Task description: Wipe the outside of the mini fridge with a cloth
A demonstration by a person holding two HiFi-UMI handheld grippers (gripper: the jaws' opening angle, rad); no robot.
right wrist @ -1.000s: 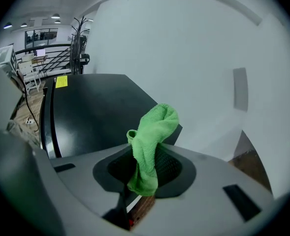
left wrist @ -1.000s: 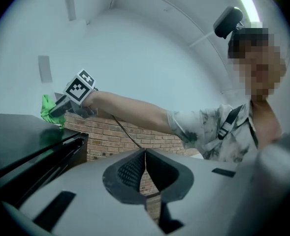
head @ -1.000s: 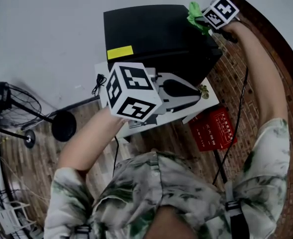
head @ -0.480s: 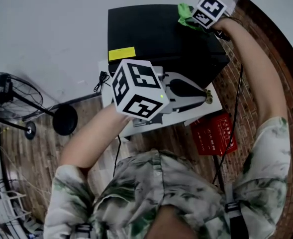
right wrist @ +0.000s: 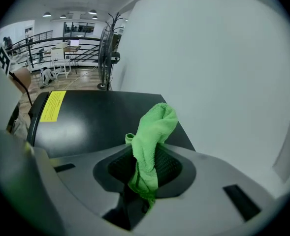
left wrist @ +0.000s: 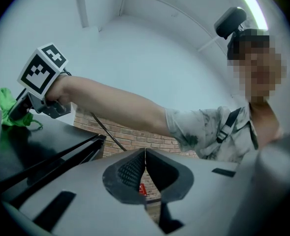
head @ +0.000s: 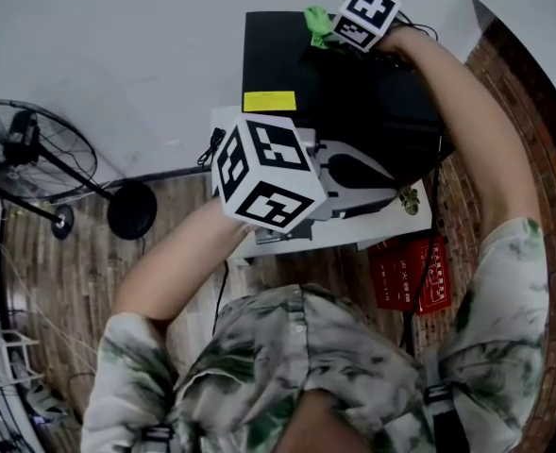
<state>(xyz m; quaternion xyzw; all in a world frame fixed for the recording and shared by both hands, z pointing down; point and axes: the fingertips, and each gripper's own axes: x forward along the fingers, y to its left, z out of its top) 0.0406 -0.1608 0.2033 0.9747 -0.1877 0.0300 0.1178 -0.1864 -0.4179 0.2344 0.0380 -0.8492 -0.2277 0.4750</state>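
We are holding the right gripper [right wrist: 145, 166] with its jaws pinching a bright green microfibre cloth [right wrist: 152, 132]. The cloth's bunched upper end is sticking out past the jaws, and a shorter tail is hanging down behind them. This claw is reaching over the far edge of the black mini fridge [right wrist: 105, 117], close to the white wall. In the left gripper view the cloth is lying against the fridge's flat top. The fridge itself is standing on a low white table [head: 391, 232].

We are carrying the left gripper [left wrist: 145, 168] with its jaws pressed together and nothing between them. It is hovering on the near side of the fridge, touching nothing that we can make out.

A rectangular yellow label [right wrist: 52, 105] is sticking to the fridge top near its front edge, but its print is too small for us to read. A red box with white lettering [head: 412, 272] is lying on the brick floor beside the table, and that writing is also illegible. Each gripper's cube is showing black-and-white square markers.
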